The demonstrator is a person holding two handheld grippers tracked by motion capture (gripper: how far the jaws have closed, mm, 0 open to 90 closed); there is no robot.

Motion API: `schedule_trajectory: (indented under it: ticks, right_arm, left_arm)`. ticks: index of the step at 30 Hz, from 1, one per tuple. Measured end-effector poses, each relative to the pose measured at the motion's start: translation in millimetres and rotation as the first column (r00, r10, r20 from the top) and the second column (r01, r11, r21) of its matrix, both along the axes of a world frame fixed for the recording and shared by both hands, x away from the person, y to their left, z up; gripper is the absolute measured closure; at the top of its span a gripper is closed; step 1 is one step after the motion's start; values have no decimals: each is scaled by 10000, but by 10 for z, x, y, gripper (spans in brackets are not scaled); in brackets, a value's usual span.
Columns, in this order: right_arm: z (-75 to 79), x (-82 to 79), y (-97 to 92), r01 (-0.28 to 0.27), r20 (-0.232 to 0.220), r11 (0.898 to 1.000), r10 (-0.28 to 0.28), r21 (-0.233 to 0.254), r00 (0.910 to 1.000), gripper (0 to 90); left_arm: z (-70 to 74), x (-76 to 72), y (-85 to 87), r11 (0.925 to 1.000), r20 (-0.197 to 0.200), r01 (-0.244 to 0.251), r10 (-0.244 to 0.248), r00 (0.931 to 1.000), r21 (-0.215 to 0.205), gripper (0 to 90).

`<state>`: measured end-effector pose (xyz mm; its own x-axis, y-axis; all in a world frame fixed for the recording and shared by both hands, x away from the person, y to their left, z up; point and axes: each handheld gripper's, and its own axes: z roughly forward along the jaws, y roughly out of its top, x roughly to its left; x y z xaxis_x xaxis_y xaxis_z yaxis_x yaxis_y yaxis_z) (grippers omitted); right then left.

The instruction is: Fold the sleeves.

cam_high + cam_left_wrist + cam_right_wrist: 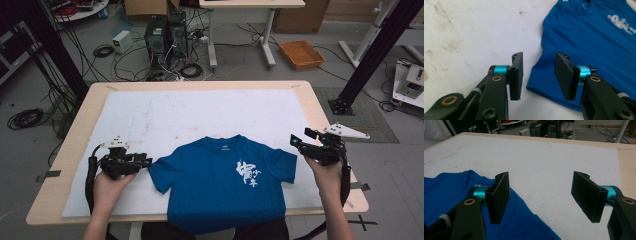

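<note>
A blue T-shirt (225,180) lies flat at the table's near edge — the left gripper (539,75), jaws half-spread astride its left sleeve hem, sits nearer than the wide-open right gripper (544,195) just beyond the right sleeve.

Left tool (145,162) half-spread, low; right tool (299,138) wide apart, raised
</note>
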<state>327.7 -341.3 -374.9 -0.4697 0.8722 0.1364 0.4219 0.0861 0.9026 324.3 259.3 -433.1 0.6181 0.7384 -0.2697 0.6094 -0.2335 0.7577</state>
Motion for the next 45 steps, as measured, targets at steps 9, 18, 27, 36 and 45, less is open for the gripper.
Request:
schedule_trajectory:
  ticks: [9, 18, 27, 36, 45]
  right_arm:
    - [-2, 8, 15, -17, -19, 10000, 17, -3, 10000, 315]
    - [20, 3, 13, 8, 39, 10000, -8, -27, 10000, 315]
    - [33, 2, 15, -6, 74, 10000, 6, -55, 10000, 316]
    - [42, -1, 5, -4, 114, 10000, 4, -20, 9999, 316]
    - [54, -15, -11, 93, 168, 10000, -93, 3, 9998, 315]
  left_arm:
    - [-92, -5, -48, 9982, -351, -114, 135, 9993, 584, 687]
    - [-126, -25, -72, 9956, -301, -396, 423, 9986, 845, 766]
    - [-74, -52, -71, 9998, -189, -109, 112, 9998, 172, 877]
    - [254, -130, -170, 9927, 319, 506, -474, 9984, -1094, 879]
    - [459, -135, -587, 9733, 27, 1218, -1236, 9923, -1945, 879]
